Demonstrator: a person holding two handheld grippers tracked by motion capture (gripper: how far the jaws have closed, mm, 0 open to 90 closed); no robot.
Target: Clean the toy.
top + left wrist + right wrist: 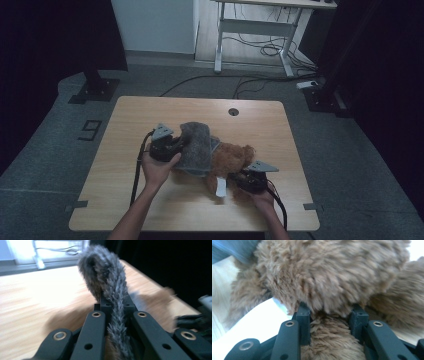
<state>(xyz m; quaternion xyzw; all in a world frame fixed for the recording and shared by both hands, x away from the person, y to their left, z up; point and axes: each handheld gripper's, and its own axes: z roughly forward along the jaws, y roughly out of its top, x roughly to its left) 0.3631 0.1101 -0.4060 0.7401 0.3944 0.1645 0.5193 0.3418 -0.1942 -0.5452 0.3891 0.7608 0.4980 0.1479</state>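
Two grippers: both at work on one plush toy, mid-table.
Left gripper [172, 145]: jaws pressed together on a fold of grey fuzzy cloth [195, 145]; in the left gripper view the cloth [110, 287] rises between the jaws and curls over.
Right gripper [245, 181]: jaws pinching a limb of the brown teddy bear [232, 157]; fur [332, 340] fills the gap.
Bear position: lying on the wooden table [150, 110], centre-right, near side.
Cloth position: draped over the bear's left part, touching it.
White tag [221, 186]: at the bear's near edge.

The high view is dim, while both gripper views are bright, glary and motion-blurred.
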